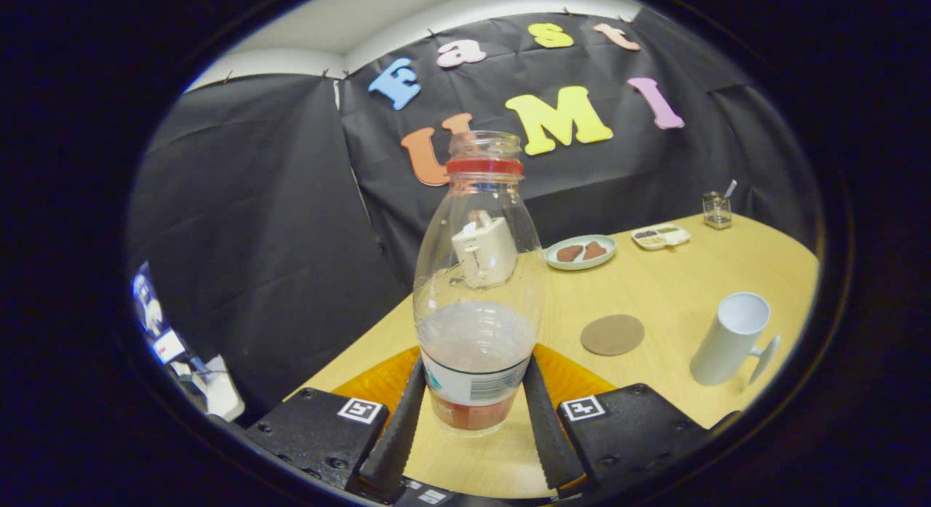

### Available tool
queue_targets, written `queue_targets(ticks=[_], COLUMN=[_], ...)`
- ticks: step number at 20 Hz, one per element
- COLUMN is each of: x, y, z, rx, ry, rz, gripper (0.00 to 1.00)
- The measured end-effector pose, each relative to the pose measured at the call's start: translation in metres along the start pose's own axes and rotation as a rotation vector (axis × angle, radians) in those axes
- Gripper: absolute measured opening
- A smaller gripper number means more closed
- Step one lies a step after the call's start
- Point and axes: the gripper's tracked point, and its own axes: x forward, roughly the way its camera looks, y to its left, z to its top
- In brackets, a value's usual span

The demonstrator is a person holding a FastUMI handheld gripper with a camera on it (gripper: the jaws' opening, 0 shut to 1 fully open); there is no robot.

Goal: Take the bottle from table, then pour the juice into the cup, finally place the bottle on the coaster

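Bottle in the gripper's grasp over the table.
The gripper point(474, 412) has both fingers pressed on the bottle point(478, 289) low on its sides, cap off. Beyond lie the coaster point(612, 334) and, further right, the cup point(731, 337).

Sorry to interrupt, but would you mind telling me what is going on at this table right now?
A hand-held gripper has its jaws closed on the lower part of an uncapped clear bottle, one on each side. The bottle holds a little juice and looks tilted, apparently off the table. Nothing has been poured yet: the white cup stands upright beyond the jaws, with the round brown coaster bare between the bottle and the cup. A plate sits further back.
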Motion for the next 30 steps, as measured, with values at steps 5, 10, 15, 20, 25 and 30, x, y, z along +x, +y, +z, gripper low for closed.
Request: queue_targets(ticks=[5,10,15,20,25,30], x=[0.004,0.007,0.010,0.007,0.009,0.013], y=[-0.014,-0.034,-0.043,-0.049,-0.054,-0.056], z=[0.012,0.013,0.023,0.032,0.038,0.049], rx=[0.297,0.476,0.653,0.794,0.922,1.021], ry=[-0.018,-0.030,-0.048,-0.085,-0.123,-0.143], rz=[0.051,0.054,0.076,0.102,0.129,0.143], gripper=[0.75,0.74,0.74,0.74,0.74,0.74])
